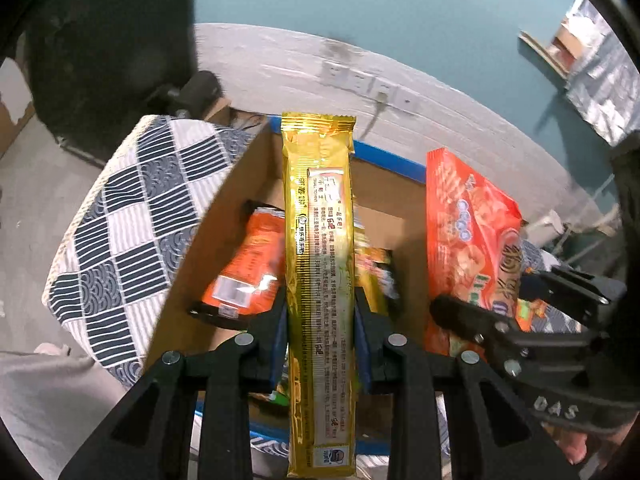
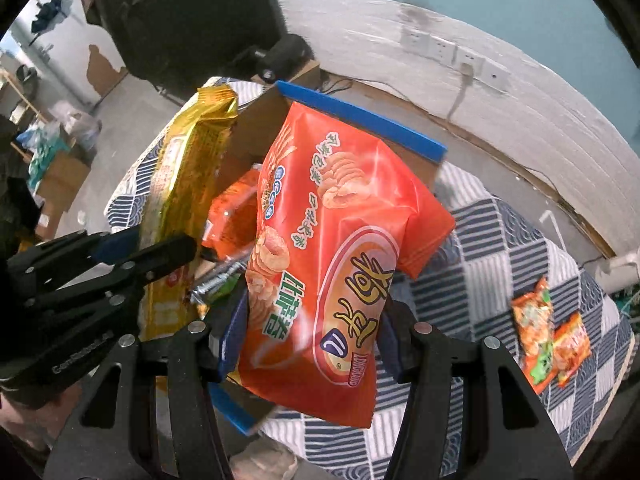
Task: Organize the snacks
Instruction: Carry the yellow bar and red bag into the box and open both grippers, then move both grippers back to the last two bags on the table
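My left gripper (image 1: 320,332) is shut on a long gold snack pack (image 1: 318,264), held upright over a cardboard box with blue edges (image 1: 390,160). Inside the box lie an orange packet (image 1: 244,272) and other wrappers. My right gripper (image 2: 308,340) is shut on a big orange chip bag (image 2: 328,264), hanging above the same cardboard box (image 2: 360,118). The chip bag (image 1: 472,248) and right gripper (image 1: 516,312) show at the right of the left wrist view. The gold pack (image 2: 180,208) and left gripper (image 2: 132,252) show at the left of the right wrist view.
The box stands on a table with a blue and white checked cloth (image 2: 480,280) beside a white wall with sockets (image 2: 456,56). Two small orange and green packets (image 2: 548,336) lie on the cloth at the right. A dark object (image 1: 112,48) looms behind the table.
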{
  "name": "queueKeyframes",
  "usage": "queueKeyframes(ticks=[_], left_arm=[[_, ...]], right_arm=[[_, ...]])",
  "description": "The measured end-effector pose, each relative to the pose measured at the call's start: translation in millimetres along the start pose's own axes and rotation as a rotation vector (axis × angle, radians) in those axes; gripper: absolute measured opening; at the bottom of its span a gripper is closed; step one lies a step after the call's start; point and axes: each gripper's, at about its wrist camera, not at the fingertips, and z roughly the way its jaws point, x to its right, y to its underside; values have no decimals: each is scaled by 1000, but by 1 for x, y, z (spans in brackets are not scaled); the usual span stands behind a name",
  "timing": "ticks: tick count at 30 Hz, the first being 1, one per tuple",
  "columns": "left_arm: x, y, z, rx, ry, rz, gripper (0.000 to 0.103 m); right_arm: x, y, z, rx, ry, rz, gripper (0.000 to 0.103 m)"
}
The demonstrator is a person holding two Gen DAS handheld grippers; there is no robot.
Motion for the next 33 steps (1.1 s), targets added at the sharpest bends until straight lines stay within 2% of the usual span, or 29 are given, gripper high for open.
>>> queueKeyframes(ticks=[5, 11, 13, 14, 16, 18, 21, 26, 28, 33], left_arm=[[-16, -3, 13, -20, -6, -44, 29], [-25, -7, 20, -27, -20, -69, 29], [-26, -8, 16, -4, -26, -68, 38], [-25, -8, 15, 7, -54, -63, 42], [-25, -10, 12, 24, -83, -54, 56], [-26, -9, 10, 29, -76, -57, 60], [-26, -9, 8, 19, -52, -72, 62], [-18, -8, 3, 19, -37, -64, 63], [-13, -7, 2, 23, -39, -54, 68], [9, -1, 2, 8, -22, -17, 68]], right_arm=[[-14, -13, 14, -23, 0, -23, 56], [-16, -23, 28, -47, -4, -13, 62], [-14, -24, 29, -47, 8, -10, 63], [-14, -24, 29, -47, 11, -8, 64], [-12, -24, 28, -47, 20, 2, 67], [-7, -24, 25, -39, 21, 8, 70], [-3, -22, 21, -27, 28, 12, 77], [7, -19, 11, -15, 32, 32, 77], [11, -16, 7, -12, 34, 38, 77], [31, 1, -3, -17, 58, 60, 77]])
